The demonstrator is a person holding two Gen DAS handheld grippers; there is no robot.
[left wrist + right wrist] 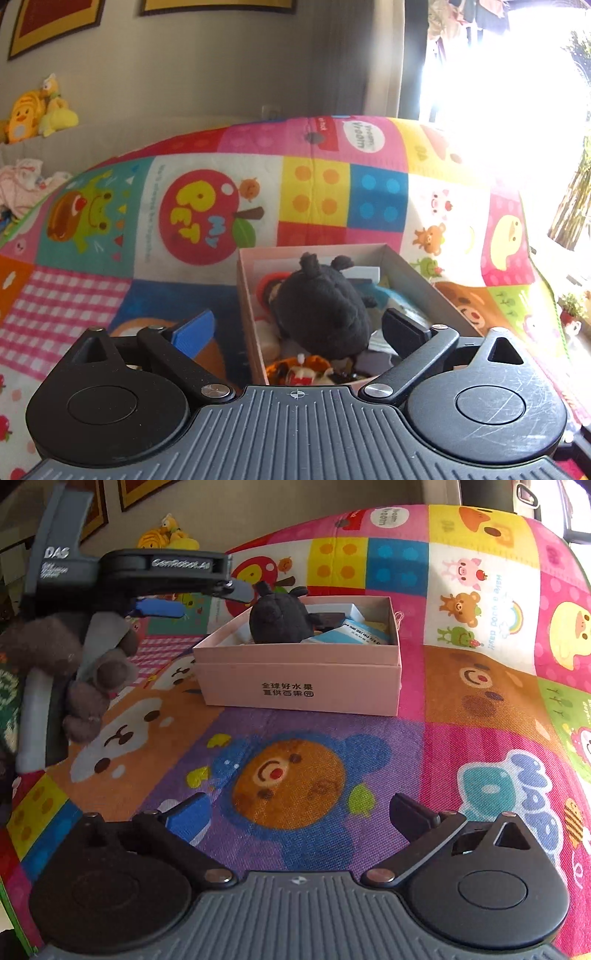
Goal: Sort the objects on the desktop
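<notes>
Left wrist view looks down past the left gripper (297, 328), its jaws spread wide and holding nothing, just above the near end of the pink box (246, 295). Inside sits the black plush toy (321, 306), on top of the other small items; it looks soft, light and squashy, best pinched across its round body. Farther off, the right gripper (299, 818) hangs equally wide and empty over the cartoon mat (480, 686), well short of the box.
</notes>
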